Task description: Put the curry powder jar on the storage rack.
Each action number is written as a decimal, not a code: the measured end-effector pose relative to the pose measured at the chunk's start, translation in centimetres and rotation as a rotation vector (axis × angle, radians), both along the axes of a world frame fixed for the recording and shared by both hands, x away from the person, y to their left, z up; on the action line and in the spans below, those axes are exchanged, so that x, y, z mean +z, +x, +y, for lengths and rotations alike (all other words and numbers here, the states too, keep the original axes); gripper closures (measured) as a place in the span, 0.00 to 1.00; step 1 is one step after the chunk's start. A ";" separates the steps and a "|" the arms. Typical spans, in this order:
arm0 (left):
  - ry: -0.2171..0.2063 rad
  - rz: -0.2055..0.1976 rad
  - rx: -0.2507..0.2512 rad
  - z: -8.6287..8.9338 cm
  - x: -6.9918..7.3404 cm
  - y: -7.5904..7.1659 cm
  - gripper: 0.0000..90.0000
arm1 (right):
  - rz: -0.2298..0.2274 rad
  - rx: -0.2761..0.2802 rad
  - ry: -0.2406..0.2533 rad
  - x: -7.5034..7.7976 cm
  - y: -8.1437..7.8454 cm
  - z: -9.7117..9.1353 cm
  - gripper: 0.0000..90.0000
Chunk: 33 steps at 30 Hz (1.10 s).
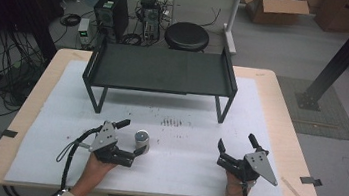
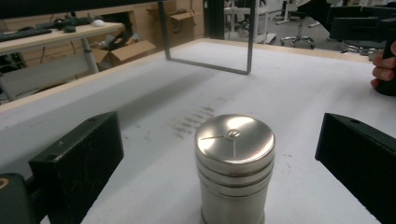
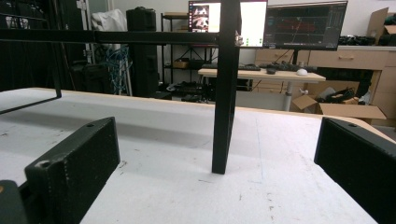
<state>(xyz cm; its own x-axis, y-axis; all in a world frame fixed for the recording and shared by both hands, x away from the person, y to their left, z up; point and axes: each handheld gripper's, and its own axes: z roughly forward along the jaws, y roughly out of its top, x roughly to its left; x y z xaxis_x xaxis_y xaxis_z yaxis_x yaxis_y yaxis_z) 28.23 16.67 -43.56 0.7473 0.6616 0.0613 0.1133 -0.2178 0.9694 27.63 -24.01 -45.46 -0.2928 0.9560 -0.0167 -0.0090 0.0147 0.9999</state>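
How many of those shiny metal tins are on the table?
1. The metal tin stands upright on the white mat, between the open jaws of the left gripper, in front of the black rack.

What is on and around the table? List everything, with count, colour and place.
Tin: one, silver, upright on the mat between the open jaws of the left gripper, untouched.
Rack: one, black, on legs at the far side of the mat.
Mat: one, white, covering the table.
Table: one, light wood.
Stool: one, black, behind the table.
Computer tower: one, black, on the floor.
Boxes: cardboard, brown, far right.
Left gripper: open.
Right gripper: open, holding nothing.
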 end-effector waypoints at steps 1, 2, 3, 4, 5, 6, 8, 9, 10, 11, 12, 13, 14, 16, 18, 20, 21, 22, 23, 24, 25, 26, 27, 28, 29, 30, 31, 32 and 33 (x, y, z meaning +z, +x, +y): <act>0.003 -0.001 -0.002 -0.1 -0.1 0.0 0.02 | 0.000 0.000 0.000 0.0 0.0 0.0 0.00; 0.006 0.000 -0.002 -0.2 -0.2 0.1 0.02 | 0.000 0.000 0.000 0.0 0.0 0.0 0.00; 0.009 0.003 -0.003 -0.3 -0.2 0.1 0.02 | -0.001 0.000 0.000 0.0 0.0 0.0 0.00; 0.010 0.008 -0.005 -0.4 -0.3 0.2 0.02 | -0.001 0.000 0.001 0.0 0.0 0.0 0.00; 0.011 0.010 -0.006 -0.5 -0.4 0.2 0.02 | -0.001 0.001 0.001 0.0 0.0 0.0 0.00; 0.013 0.013 -0.007 -0.6 -0.5 0.3 0.03 | -0.002 0.000 0.002 0.0 0.0 0.0 0.00; 0.015 0.021 -0.009 -0.7 -0.6 0.4 0.03 | -0.002 0.000 0.002 0.0 0.0 0.0 0.00; 0.014 0.024 -0.010 -0.8 -0.7 0.4 0.03 | -0.003 0.001 0.002 0.0 0.0 0.0 0.00; 0.015 0.024 -0.010 -0.8 -0.7 0.4 0.03 | -0.003 0.001 0.002 0.0 0.0 0.0 0.00; 0.017 0.025 -0.017 -0.9 -0.8 0.5 0.04 | -0.004 0.001 0.002 0.0 0.0 0.0 0.00; 0.017 0.025 -0.017 -0.9 -0.8 0.5 0.05 | -0.004 0.001 0.002 0.0 0.0 0.0 0.00; 0.021 0.026 -0.019 -1.0 -0.9 0.5 0.05 | -0.004 0.001 0.002 0.0 0.0 0.0 0.00; 0.024 0.029 -0.019 -1.1 -1.0 0.5 0.05 | -0.004 0.001 0.003 0.0 0.0 0.0 0.00; 0.024 0.029 -0.018 -1.1 -1.0 0.5 0.06 | -0.005 0.001 0.006 0.0 -0.1 -0.1 0.00; 0.023 0.033 -0.018 -1.1 -1.0 0.6 0.06 | -0.004 0.001 0.006 0.0 -0.1 -0.1 0.00; 0.021 0.032 -0.022 -1.0 -1.0 0.6 0.08 | -0.006 0.001 0.004 0.0 -0.1 0.0 0.00; 0.025 0.031 -0.015 -1.1 -1.0 0.5 0.11 | -0.006 0.001 0.005 0.0 -0.1 -0.1 0.00; 0.025 0.031 -0.015 -1.1 -1.0 0.5 0.13 | -0.006 0.001 0.005 0.0 -0.1 -0.1 0.00; 0.026 0.032 -0.014 -1.1 -1.0 0.5 0.13 | -0.006 0.001 0.005 0.0 -0.1 -0.1 0.00; 0.025 0.034 -0.010 -1.1 -1.0 0.6 0.14 | -0.007 0.001 0.005 0.0 -0.1 -0.1 0.00; 0.025 0.034 -0.010 -1.1 -1.0 0.6 0.16 | -0.007 0.001 0.005 0.0 -0.1 -0.1 0.00; 0.024 0.035 -0.009 -1.1 -1.0 0.6 0.18 | -0.007 0.002 0.005 0.0 -0.1 -0.1 0.00; 0.023 0.036 -0.006 -1.1 -1.0 0.6 0.20 | -0.007 0.002 0.005 0.0 -0.1 -0.1 0.00; 0.023 0.035 -0.008 -1.1 -1.0 0.6 0.23 | -0.007 0.002 0.005 0.0 -0.1 -0.1 0.00; 0.023 0.035 -0.008 -1.1 -1.0 0.6 0.26 | -0.008 0.001 0.006 0.0 -0.1 -0.1 0.00; 0.025 0.034 -0.007 -1.1 -1.0 0.6 0.26 | -0.008 0.001 0.006 0.0 -0.1 -0.1 0.00; 0.025 0.033 -0.006 -1.2 -1.0 0.5 0.28 | -0.008 0.001 0.006 0.0 -0.1 -0.1 0.00; 0.027 0.031 -0.006 -1.2 -1.0 0.5 0.31 | -0.008 0.002 0.006 0.0 -0.1 -0.1 0.00; 0.028 0.031 -0.004 -1.2 -1.0 0.5 0.33 | -0.009 0.002 0.006 0.0 -0.1 -0.1 0.00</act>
